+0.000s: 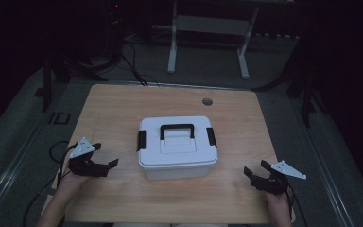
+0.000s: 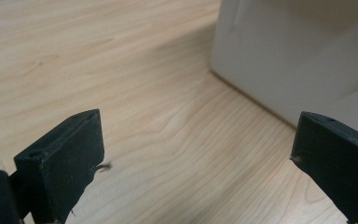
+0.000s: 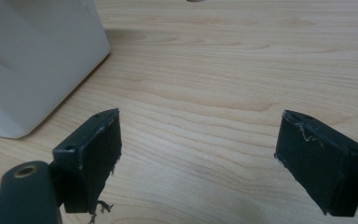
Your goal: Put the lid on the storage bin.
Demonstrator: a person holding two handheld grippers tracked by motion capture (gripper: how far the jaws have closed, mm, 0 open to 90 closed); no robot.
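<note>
At the left edge of the pale wooden worktop (image 1: pixel 118 106) the left gripper (image 1: pixel 105 163), black with a grey three-cornered plate on top, is held in the person's left hand (image 1: pixel 71 182) with its jaws spread wide and nothing between them. It points toward the white plastic storage box (image 1: pixel 177 161), near it but apart. The left gripper view adds what the high view cannot: bare wood grain between the two black pads (image 2: pixel 72 158), and the box's smooth white side wall (image 2: pixel 298 51) meeting the worktop just ahead on the right.

The box sits at the middle of the worktop, lid on, with a black carrying handle (image 1: pixel 177 128) lying on top and a black side latch (image 1: pixel 141 140) at each end. Those fittings show in the high view; the gripper views catch just the plain lower wall.

Behind the box, a small round grey hole (image 1: pixel 207 101) is set in the worktop.

At the right edge, the right gripper (image 1: pixel 255 170) also stands wide open and empty, aimed at the box but apart from it. The right gripper view shows the box's rounded bottom corner (image 3: pixel 37 60) at upper left and frayed threads on the pads (image 3: pixel 100 158)
</note>
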